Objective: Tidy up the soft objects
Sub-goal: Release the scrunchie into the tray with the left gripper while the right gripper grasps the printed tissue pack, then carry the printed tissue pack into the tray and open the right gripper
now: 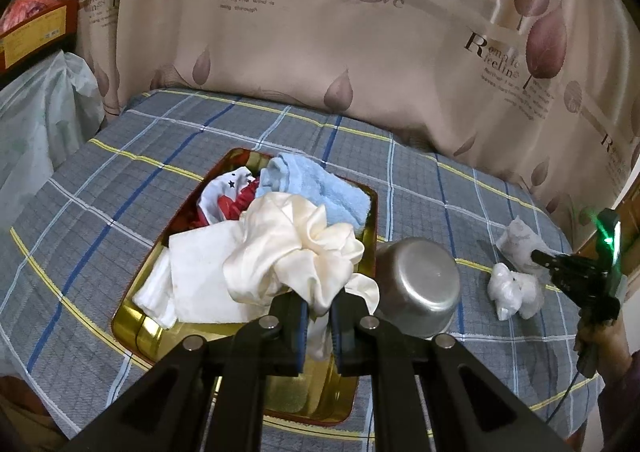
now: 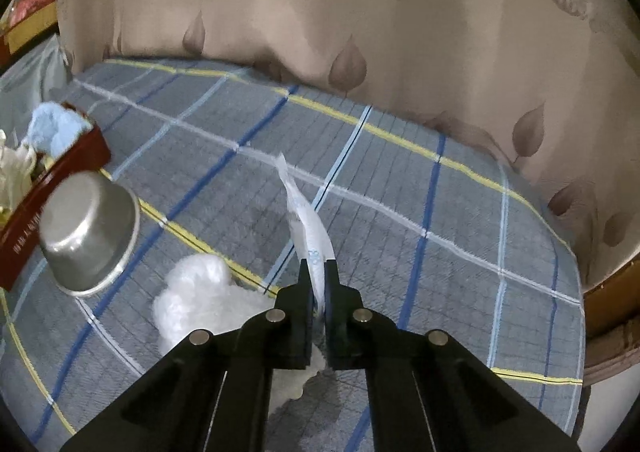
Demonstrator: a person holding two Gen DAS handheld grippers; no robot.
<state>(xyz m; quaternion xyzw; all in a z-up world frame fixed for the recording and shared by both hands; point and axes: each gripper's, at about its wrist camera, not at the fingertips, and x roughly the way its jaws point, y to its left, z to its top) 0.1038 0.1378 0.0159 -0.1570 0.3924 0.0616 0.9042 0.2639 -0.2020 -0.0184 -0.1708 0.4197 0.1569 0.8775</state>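
— How do we hold our grippers?
— Both angle down over the bed. Our left gripper (image 1: 318, 316) pinches the cream cloth (image 1: 296, 252) over the gold tray (image 1: 132, 326); our right gripper (image 2: 319, 292) clamps the white packet (image 2: 308, 223).
— Any writing?
— The curtain (image 1: 360, 51) reads "love".

Both views are lit dimly and warmly from overhead, and soft glare is thrown on the satin curtain (image 1: 360, 51). Strong fisheye bending is seen, with black vignetted corners. The left wrist view is rendered fairly sharp; a dull highlight is carried by the steel pot (image 1: 418, 286) just right of the left hand-held gripper (image 1: 320, 308). A green lamp glow (image 1: 608, 238) flares far right. In the right wrist view, motion blur is shown, strongest on the box and pot at the left.
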